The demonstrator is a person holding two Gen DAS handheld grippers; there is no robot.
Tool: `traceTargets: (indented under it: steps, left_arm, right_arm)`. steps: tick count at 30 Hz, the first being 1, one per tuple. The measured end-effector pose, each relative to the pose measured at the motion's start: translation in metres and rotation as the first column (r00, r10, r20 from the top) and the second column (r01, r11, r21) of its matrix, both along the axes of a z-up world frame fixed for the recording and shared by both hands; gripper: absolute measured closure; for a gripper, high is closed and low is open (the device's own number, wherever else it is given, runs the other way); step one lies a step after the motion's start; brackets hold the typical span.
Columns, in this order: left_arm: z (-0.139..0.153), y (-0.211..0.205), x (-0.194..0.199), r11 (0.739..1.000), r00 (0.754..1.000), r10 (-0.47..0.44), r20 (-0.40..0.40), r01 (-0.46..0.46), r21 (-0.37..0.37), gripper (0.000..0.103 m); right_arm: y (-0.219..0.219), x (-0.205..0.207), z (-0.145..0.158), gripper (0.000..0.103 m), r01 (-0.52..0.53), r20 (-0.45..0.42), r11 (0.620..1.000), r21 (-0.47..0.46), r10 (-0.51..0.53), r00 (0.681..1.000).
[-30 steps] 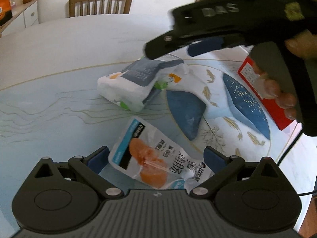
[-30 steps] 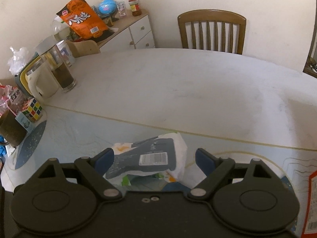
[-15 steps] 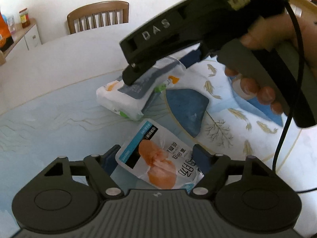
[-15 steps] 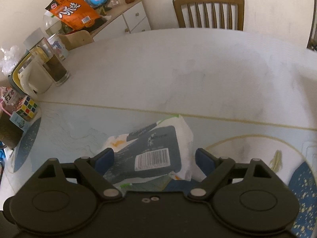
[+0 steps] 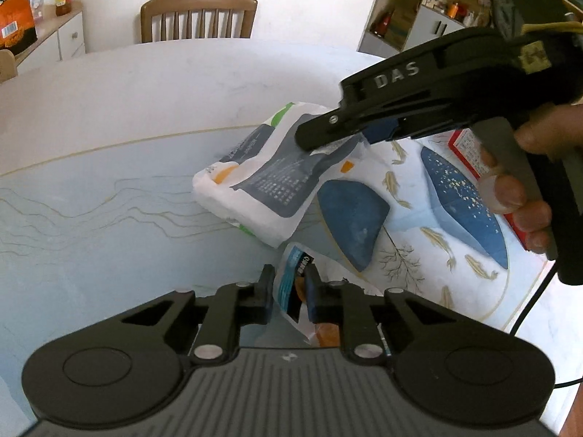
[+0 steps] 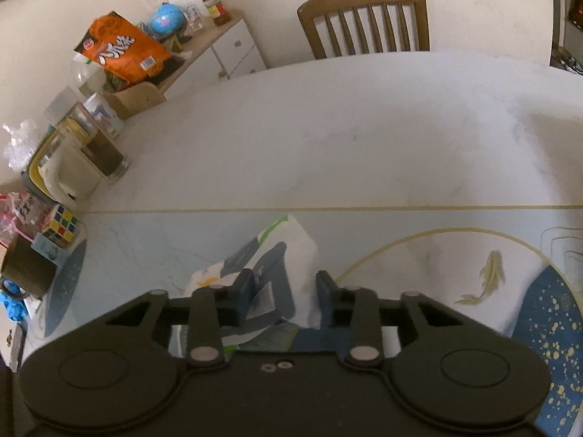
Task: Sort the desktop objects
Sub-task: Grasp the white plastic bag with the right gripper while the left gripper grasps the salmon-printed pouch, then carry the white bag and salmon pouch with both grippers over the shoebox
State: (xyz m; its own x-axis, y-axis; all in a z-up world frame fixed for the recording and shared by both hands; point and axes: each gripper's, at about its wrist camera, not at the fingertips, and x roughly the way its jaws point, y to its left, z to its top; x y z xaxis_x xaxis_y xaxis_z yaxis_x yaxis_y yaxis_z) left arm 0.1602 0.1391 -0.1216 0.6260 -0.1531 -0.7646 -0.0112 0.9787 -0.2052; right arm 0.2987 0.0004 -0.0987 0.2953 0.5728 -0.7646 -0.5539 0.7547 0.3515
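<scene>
A second ago both pairs of fingers stood wide apart around packets lying flat; now both are closing and each has a packet between its pads. The white and grey tissue pack (image 5: 269,185) has gone from lying flat to tilted, its far end raised off the table while the right gripper (image 6: 285,300) pinches that end, pads pressing its crumpled sides. The left gripper (image 5: 288,293) has narrowed from fully spread to nearly together, clamped on the blue-edged corner of the small snack pouch (image 5: 297,284), which was flat and now stands bunched up between the pads, just beside the tissue pack's lower corner. Both sit on a pale blue table mat (image 5: 109,225) with gold lines, dark blue shapes and fish, laid over a white oval table (image 6: 346,138). A wooden chair (image 6: 364,22) stands at the far side, a white cabinet (image 6: 233,51) with an orange snack bag (image 6: 124,51) at the wall, and a Rubik's cube (image 6: 63,225) at the table's left edge.
</scene>
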Motion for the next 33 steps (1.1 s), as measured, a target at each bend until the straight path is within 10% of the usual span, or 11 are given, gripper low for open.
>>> traceTargets:
  steps: [33]
  left_arm:
    - [0.043,-0.021,-0.019,0.993,0.998,-0.017,0.054,0.023,-0.114,0.103]
  right_arm:
    - [-0.123,-0.049,0.071,0.086,0.168,0.112,0.979,0.118,-0.181,0.977]
